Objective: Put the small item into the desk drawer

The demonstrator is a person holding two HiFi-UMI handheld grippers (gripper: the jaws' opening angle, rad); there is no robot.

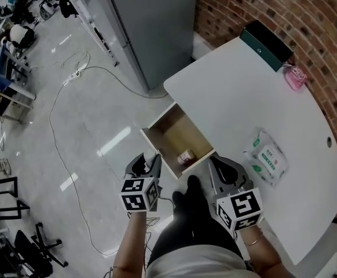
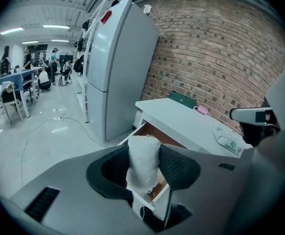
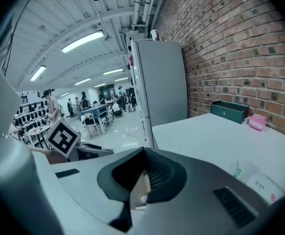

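Note:
The wooden drawer [image 1: 158, 126] stands pulled out from the white desk [image 1: 244, 97]. A small red and white item [image 1: 185, 156] lies in its near corner. My left gripper [image 1: 151, 158] hovers at the drawer's near left corner. In the left gripper view a white fibrous roll [image 2: 143, 160] stands between the jaws with both pads against its sides, and the drawer [image 2: 152, 132] shows behind it. My right gripper [image 1: 215, 162] is at the drawer's near right corner. Its jaws [image 3: 143, 154] meet at the tips with nothing between them, and a drawer corner [image 3: 141, 191] shows below.
A green box [image 1: 266, 44], a pink object [image 1: 295, 77] and a pack of wipes [image 1: 267, 158] lie on the desk. A tall grey fridge [image 1: 151, 22] stands left of the desk. A cable [image 1: 58, 97] runs over the floor. The person's dark legs [image 1: 189, 210] are between the grippers.

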